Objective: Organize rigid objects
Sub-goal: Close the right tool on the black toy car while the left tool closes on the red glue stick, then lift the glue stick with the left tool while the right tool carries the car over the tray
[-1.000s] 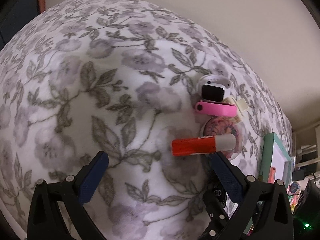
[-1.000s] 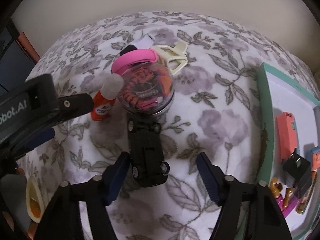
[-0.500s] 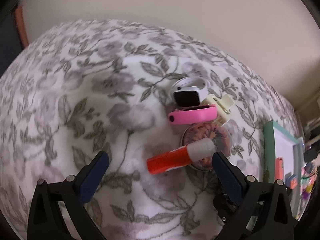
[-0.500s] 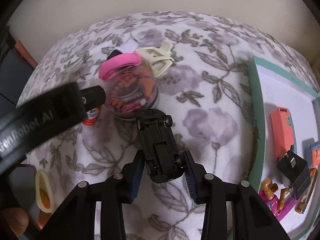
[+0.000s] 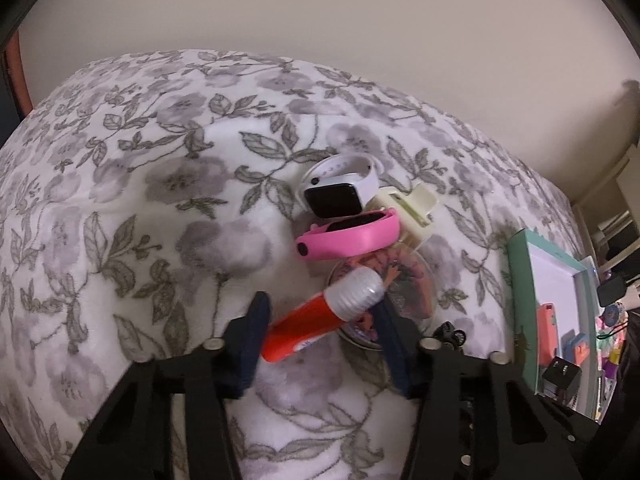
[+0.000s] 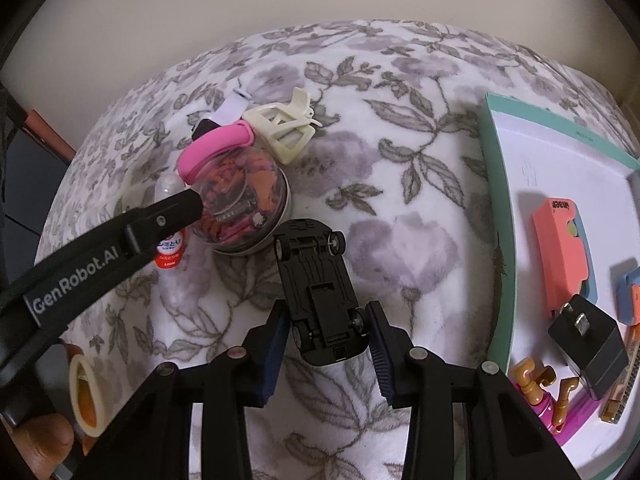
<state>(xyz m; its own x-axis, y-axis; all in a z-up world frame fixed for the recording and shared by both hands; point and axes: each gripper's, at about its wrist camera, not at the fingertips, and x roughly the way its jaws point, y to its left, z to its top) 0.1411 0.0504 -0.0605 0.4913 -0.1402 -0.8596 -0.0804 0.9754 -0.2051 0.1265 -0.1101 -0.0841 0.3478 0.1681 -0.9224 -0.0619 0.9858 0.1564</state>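
An orange-red glue tube [image 5: 308, 326] with a white cap lies slanted between the pads of my left gripper [image 5: 320, 308]. The jaws are closing, and both pads touch the tube. It rests against a clear round container [image 5: 404, 280] of hair ties. In the right wrist view, a black toy car [image 6: 320, 288] lies upside down. My right gripper [image 6: 327, 310] is shut on it, pads pressing at its rear wheels. The left gripper's finger [image 6: 180, 206] crosses in front of the tube [image 6: 170, 252] there.
A white smartwatch [image 5: 340, 188], a pink band [image 5: 352, 236] and a cream hair claw [image 5: 412, 208] crowd behind the container on the floral blanket. A teal-rimmed tray [image 6: 494, 200] at the right holds a coral item [image 6: 560, 248], a black plug [image 6: 588, 340] and small toys. A hand [image 6: 40, 440] shows bottom left.
The left jaws came in from wide open onto the glue tube as the view rolled. The right jaws narrowed onto the toy car's sides and stayed there.
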